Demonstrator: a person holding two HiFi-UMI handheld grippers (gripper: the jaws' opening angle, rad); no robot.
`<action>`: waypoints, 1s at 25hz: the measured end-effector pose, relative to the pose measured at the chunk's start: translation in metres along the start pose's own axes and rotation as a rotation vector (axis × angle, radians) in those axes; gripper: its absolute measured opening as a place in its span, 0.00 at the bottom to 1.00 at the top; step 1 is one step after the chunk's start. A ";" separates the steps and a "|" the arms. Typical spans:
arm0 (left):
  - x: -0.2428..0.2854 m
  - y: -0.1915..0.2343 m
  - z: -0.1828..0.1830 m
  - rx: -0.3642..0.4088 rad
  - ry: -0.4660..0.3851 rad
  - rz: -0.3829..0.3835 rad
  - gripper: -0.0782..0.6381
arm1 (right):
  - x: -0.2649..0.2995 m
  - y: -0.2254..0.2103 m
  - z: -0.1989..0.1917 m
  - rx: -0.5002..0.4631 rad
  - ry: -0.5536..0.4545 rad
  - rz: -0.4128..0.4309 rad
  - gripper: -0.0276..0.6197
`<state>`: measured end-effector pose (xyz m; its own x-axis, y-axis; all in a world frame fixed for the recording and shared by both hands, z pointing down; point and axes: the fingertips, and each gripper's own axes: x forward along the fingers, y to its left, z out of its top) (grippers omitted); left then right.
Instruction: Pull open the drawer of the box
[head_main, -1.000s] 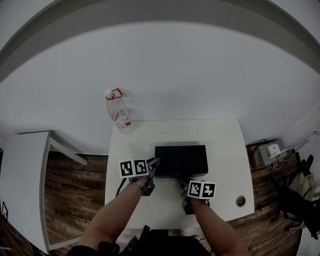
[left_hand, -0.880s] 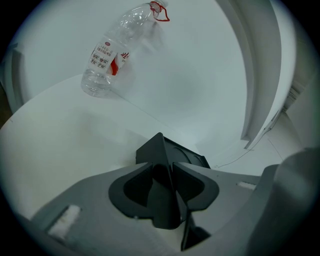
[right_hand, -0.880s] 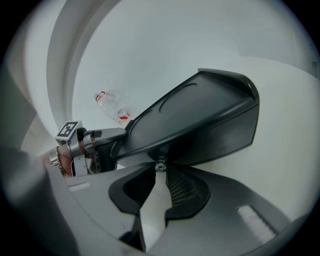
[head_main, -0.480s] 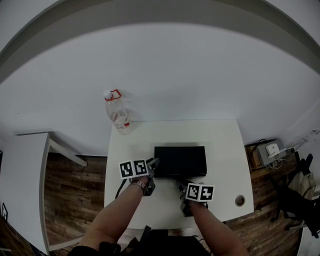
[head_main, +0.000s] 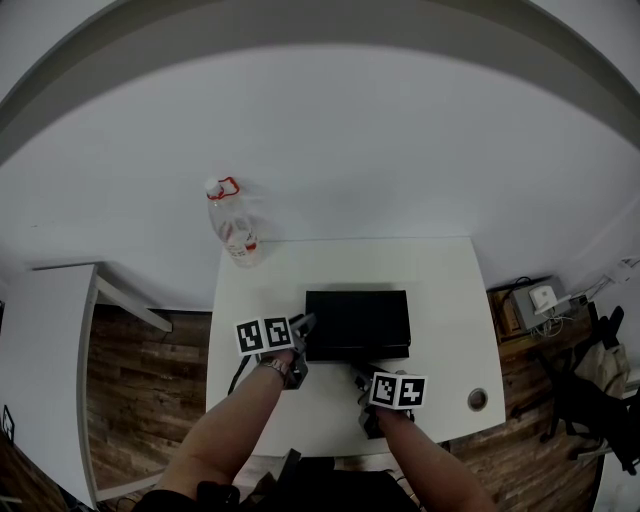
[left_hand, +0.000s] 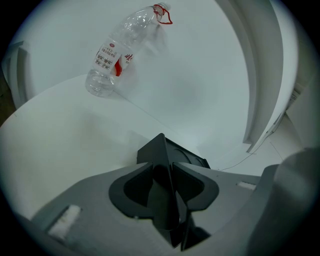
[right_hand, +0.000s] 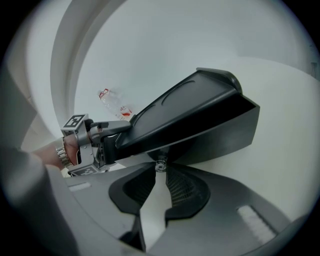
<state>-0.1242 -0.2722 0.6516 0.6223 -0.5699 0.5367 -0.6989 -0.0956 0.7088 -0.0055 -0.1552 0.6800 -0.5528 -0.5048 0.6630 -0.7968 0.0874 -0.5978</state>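
Every feed reaches me bright, with soft, even light. The head view bends hard toward its edges, bowing the desk. The black box swallows detail, with a faint shadow beneath. Both gripper views go black at the corners. The left tongs and right tongs blur up close, and the knob glints.

- Box: black plastic, smooth, low sheen.
- Knob: bright polished metal.
- Bottle: clear glossy plastic; printed label.
- Table: white, smooth, matt.
- Floor: dark wood planks, visible grain.
- Right gripper: grey matt plastic; pads dark, ribbed.
- Watch: shiny metal band.
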 end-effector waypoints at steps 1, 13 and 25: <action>0.000 0.000 0.000 0.000 0.000 0.000 0.29 | -0.001 0.000 -0.001 -0.001 0.002 0.000 0.15; 0.000 0.000 0.001 0.004 -0.002 0.003 0.29 | -0.011 0.003 -0.018 0.003 0.013 0.010 0.15; 0.001 0.001 0.001 0.001 -0.005 0.005 0.29 | -0.018 0.004 -0.031 0.014 0.017 0.015 0.15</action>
<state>-0.1248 -0.2733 0.6525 0.6168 -0.5747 0.5379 -0.7025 -0.0935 0.7056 -0.0059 -0.1189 0.6794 -0.5690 -0.4886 0.6614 -0.7850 0.0832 -0.6139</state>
